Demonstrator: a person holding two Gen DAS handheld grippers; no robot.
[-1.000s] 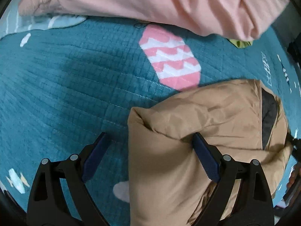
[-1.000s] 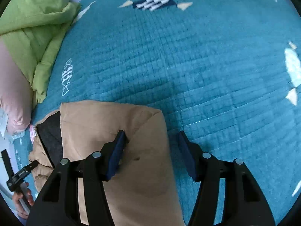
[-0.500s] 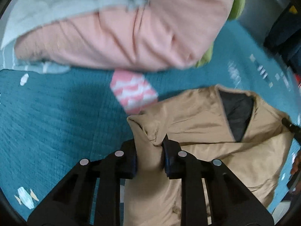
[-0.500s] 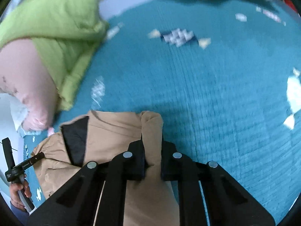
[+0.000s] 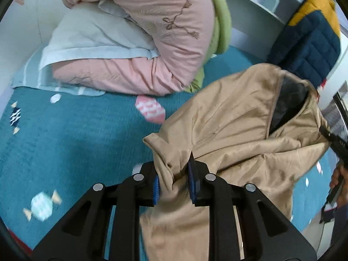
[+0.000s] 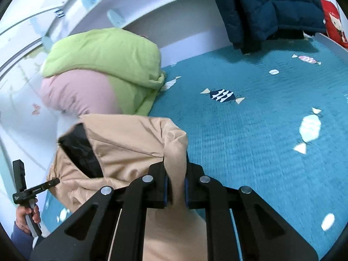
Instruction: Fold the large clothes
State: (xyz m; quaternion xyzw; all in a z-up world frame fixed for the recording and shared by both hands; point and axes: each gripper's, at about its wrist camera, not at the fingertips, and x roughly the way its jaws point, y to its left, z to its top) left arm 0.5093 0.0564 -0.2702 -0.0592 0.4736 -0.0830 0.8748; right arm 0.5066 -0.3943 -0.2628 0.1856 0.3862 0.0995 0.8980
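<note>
A tan jacket (image 5: 235, 126) with a dark lining (image 5: 287, 100) hangs lifted above a teal quilted bedspread (image 5: 65, 143). My left gripper (image 5: 173, 174) is shut on a bunched corner of the tan fabric. In the right wrist view the same jacket (image 6: 130, 143) shows its dark lining (image 6: 80, 152), and my right gripper (image 6: 175, 184) is shut on another fold of it. The jacket's lower part drapes below both grippers, out of sight.
A pink quilt (image 5: 139, 32) with a white pillow (image 5: 87, 34) and a green quilt (image 6: 104, 61) lie piled at the head of the bed. A navy and yellow puffer jacket (image 5: 308, 37) hangs at the far side (image 6: 269, 8). White bed rails (image 6: 134, 6) stand behind.
Both grippers went from open around the jacket's corners to shut on them, then lifted. The jacket has risen off the bedspread and the views now look out across the bed.
</note>
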